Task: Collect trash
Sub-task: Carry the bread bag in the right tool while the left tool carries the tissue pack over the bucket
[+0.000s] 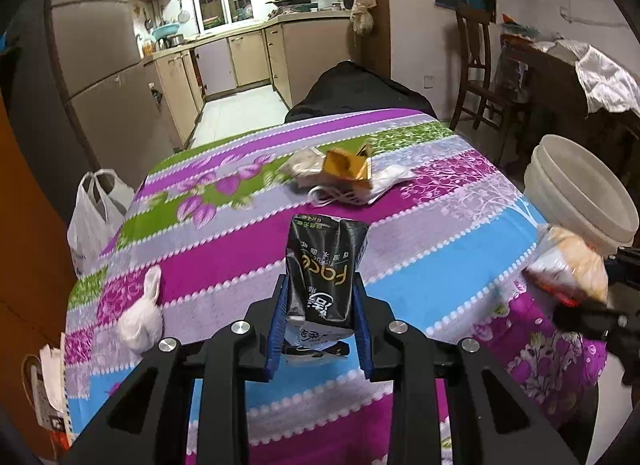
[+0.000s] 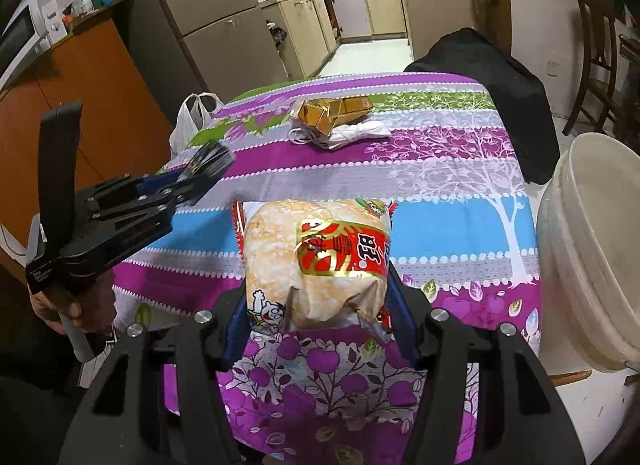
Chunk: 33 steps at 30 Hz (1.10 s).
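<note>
My left gripper (image 1: 320, 297) is shut on a black tissue pack (image 1: 324, 265) and holds it above the striped tablecloth (image 1: 420, 233); it also shows in the right wrist view (image 2: 192, 181). My right gripper (image 2: 316, 305) is shut on a rice cracker packet (image 2: 320, 257), also seen at the right edge of the left wrist view (image 1: 568, 265). A gold crumpled box (image 1: 348, 163) with white wrappers and a cord (image 1: 332, 195) lies mid-table; it also shows in the right wrist view (image 2: 332, 111). A crumpled white bag (image 1: 144, 313) lies at the table's left.
A white bucket (image 2: 592, 249) stands off the table's right edge, also in the left wrist view (image 1: 580, 193). A white plastic bag (image 1: 94, 217) hangs at the table's left. A black-covered chair (image 1: 352, 93) is at the far end. Orange cabinet (image 2: 80, 97) on the left.
</note>
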{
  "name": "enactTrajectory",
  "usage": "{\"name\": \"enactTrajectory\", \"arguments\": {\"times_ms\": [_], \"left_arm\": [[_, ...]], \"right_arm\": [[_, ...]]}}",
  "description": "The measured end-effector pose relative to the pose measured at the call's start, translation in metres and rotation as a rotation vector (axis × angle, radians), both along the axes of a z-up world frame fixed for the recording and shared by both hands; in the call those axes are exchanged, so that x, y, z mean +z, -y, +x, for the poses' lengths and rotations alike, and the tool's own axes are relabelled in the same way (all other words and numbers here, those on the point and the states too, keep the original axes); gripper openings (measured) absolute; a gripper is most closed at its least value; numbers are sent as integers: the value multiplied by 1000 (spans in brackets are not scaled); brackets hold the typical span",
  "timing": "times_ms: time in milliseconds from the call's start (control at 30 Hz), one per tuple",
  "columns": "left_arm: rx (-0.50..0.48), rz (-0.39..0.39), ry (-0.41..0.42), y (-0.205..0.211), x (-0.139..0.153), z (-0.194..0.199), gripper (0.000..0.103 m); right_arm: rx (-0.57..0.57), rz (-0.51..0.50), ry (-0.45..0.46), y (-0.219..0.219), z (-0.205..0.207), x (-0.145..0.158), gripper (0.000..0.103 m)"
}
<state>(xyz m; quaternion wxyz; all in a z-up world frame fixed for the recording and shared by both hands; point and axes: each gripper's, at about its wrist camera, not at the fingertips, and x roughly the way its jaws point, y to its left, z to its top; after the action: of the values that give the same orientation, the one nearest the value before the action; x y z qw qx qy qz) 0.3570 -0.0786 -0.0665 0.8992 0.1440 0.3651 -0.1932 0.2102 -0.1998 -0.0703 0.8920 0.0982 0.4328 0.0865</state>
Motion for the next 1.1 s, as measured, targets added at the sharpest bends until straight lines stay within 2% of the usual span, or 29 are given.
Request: {"name": "enactTrajectory", "arguments": {"times_ms": [267,533,667,833,1100], "left_arm": [[-25,30,21,32,12,6,31],[-65,59,57,66,24,18,31],[-106,67,82,93,35,24,31],[-172,66,124,134,53,27,31],[-302,66,153,220,71,22,31]], "right_arm": [[-4,-15,-34,11,2,10,56],[-42,38,-16,46,5,36,56],[-94,58,17,74,4,58,56],[-185,13,35,119,-6,83,56],[-351,-51,-9,198,-28,101,56]]}}
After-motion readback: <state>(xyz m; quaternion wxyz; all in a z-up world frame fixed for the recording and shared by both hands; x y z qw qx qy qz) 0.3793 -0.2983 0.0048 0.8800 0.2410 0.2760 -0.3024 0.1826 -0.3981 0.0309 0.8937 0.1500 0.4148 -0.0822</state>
